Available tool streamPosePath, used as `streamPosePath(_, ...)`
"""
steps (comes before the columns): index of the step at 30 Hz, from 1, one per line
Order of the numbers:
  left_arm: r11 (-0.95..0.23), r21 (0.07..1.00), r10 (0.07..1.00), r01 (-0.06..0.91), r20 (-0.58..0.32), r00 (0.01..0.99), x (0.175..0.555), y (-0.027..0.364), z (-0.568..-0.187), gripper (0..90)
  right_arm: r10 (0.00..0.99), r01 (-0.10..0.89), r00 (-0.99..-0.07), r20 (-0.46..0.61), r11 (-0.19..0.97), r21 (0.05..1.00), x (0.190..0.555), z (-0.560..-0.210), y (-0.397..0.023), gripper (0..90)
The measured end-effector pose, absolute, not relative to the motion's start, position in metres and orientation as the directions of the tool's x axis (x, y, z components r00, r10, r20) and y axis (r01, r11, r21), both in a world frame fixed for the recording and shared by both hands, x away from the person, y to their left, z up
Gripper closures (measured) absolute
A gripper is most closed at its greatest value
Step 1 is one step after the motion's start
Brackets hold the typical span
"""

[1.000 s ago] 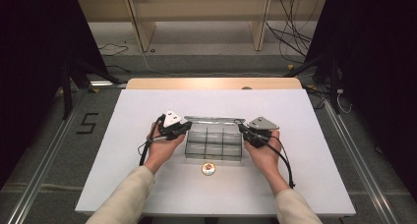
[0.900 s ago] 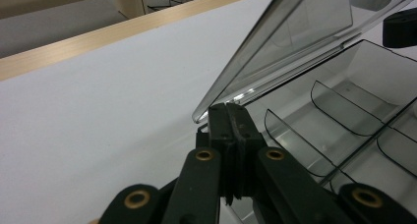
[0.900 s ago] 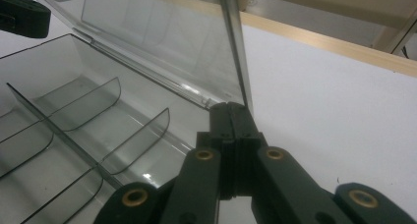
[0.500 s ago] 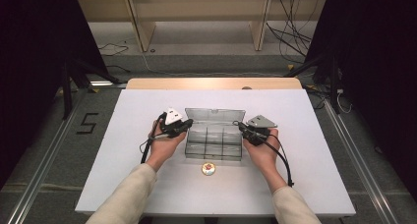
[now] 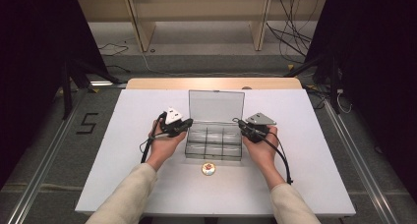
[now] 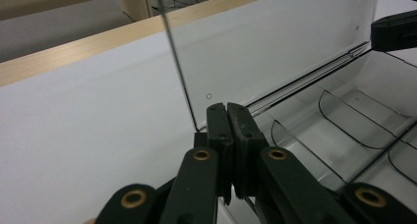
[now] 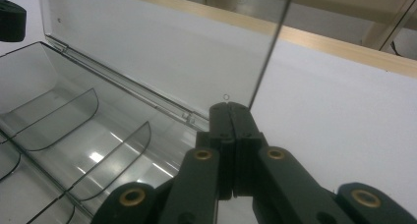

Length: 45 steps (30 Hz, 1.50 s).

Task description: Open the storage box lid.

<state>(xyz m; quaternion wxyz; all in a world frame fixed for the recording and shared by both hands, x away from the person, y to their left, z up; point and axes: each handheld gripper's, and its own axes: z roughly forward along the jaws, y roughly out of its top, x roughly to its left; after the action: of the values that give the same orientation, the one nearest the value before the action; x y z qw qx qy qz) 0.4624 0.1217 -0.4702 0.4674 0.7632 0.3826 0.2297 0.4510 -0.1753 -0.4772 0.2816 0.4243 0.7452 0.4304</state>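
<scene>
White and flat, the desk (image 5: 123, 150) stands on a grey floor, with a pale wooden strip along its far edge and light wooden shelving (image 5: 196, 17) behind it. At the middle of the desk sits a clear plastic compartment box (image 5: 214, 141) with curved dividers inside; its transparent lid (image 5: 216, 106) is raised, standing upright at the far side on its hinge. The left tongs (image 5: 186, 127), black, two-jawed and held in the person's left hand (image 5: 164, 144), are at the box's left end beside the hinge corner, their jaws pressed together with nothing between them. The right tongs (image 5: 242, 127), held in the right hand (image 5: 260, 148), mirror them at the box's right end, jaws likewise pressed together and empty. Whether either pair touches the box cannot be told. Just in front of the box, near its front wall, lies a small round gold-coloured object (image 5: 208, 169), apart from both hands.
</scene>
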Motion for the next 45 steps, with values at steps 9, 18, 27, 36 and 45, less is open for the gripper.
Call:
streamPosePath(9, -0.273, 0.892, 0.793, 0.359, -0.002, 0.609, 0.458, 0.123, -0.467, 85.0, 0.871, 0.389, -0.487, -0.060, 0.277, 0.879, 0.448, -0.476, -0.175, 85.1)
streamPosePath(18, -0.275, 0.899, 0.782, 0.342, 0.001, 0.624, 0.438, 0.133, -0.460, 77.8, 0.854, 0.388, -0.518, -0.051, 0.288, 0.875, 0.433, -0.465, -0.179, 70.7)
streamPosePath(27, -0.291, 0.889, 0.740, 0.353, -0.024, 0.672, 0.404, 0.145, -0.456, 55.8, 0.805, 0.416, -0.593, 0.013, 0.293, 0.861, 0.406, -0.457, -0.182, 52.9)
streamPosePath(36, -0.295, 0.872, 0.752, 0.391, -0.040, 0.658, 0.377, 0.162, -0.462, 41.9, 0.780, 0.455, -0.621, 0.079, 0.276, 0.847, 0.376, -0.462, -0.194, 38.5)
streamPosePath(45, -0.320, 0.858, 0.745, 0.401, -0.033, 0.666, 0.356, 0.171, -0.478, 35.4, 0.744, 0.443, -0.664, 0.076, 0.310, 0.841, 0.350, -0.473, -0.194, 35.0)
